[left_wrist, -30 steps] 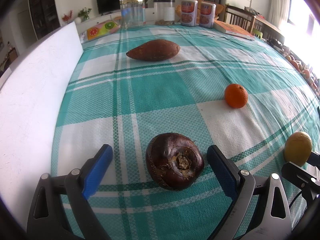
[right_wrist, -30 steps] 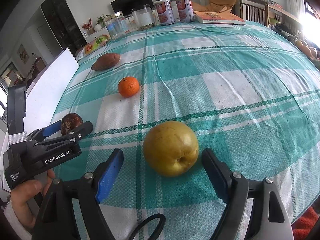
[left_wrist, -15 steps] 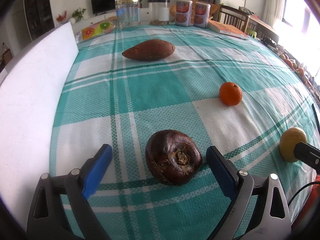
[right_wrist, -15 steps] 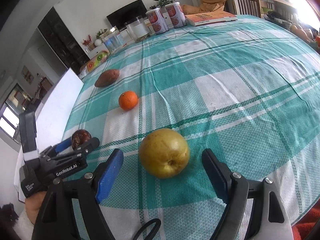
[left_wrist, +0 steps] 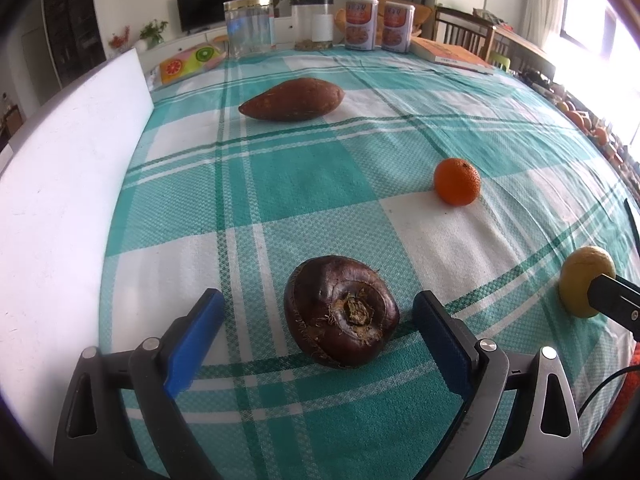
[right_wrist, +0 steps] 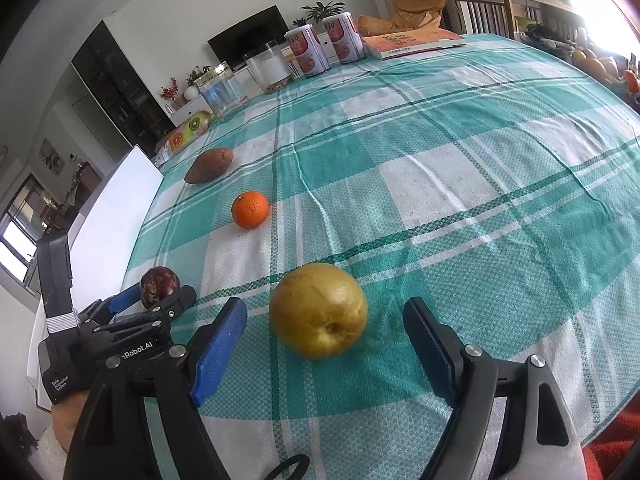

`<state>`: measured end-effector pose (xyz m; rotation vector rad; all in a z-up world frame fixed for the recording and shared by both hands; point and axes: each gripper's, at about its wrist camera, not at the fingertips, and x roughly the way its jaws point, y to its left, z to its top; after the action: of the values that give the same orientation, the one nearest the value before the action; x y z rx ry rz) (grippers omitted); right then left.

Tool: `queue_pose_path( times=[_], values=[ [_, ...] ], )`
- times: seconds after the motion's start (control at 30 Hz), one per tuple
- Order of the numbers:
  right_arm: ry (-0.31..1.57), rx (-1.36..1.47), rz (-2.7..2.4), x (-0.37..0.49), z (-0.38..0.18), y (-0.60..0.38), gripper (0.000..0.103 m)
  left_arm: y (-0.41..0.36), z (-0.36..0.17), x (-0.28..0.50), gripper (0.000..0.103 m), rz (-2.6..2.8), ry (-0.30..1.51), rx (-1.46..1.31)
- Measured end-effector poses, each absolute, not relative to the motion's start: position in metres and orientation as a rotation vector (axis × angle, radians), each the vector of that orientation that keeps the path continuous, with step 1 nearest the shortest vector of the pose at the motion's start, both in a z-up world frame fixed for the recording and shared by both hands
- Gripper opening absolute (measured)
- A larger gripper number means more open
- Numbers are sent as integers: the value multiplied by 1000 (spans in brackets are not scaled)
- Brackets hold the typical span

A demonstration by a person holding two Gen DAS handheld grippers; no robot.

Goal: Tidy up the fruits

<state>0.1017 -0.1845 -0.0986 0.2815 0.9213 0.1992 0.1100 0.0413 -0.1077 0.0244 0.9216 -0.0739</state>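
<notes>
A dark brown round fruit (left_wrist: 342,310) lies on the green checked tablecloth between the open fingers of my left gripper (left_wrist: 320,328), untouched. A yellow pear (right_wrist: 318,316) lies between the open fingers of my right gripper (right_wrist: 324,332), also untouched. An orange (left_wrist: 457,181) and a sweet potato (left_wrist: 292,99) lie farther back on the cloth. In the right wrist view the left gripper (right_wrist: 160,300) shows at the left around the dark fruit (right_wrist: 159,285), with the orange (right_wrist: 249,209) and sweet potato (right_wrist: 209,165) beyond. The pear (left_wrist: 584,284) shows at the right edge of the left wrist view.
A white board (left_wrist: 68,184) runs along the table's left edge. At the far end stand two clear jars (left_wrist: 250,26), two cans (left_wrist: 360,24), a book (left_wrist: 452,54) and a fruit-print packet (left_wrist: 188,62). Chairs (right_wrist: 480,4) stand beyond.
Both grippers have shifted slightly and the right view has tilted. The fruits lie where they were and both grippers stay open.
</notes>
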Motion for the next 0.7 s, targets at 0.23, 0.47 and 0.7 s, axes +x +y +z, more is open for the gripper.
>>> queue_pose_path(
  times=[0.23,0.47,0.7],
  values=[
    [930,282,192,103,-100,-185,80,41,-108,110,96,-74,922,25],
    [933,284,187,104,-101,-186,81,41,-108,111,96,-74,922,25],
    [934,285,185,104,-102,-186,81,41,-108,110,96,-73,922,25]
  ],
)
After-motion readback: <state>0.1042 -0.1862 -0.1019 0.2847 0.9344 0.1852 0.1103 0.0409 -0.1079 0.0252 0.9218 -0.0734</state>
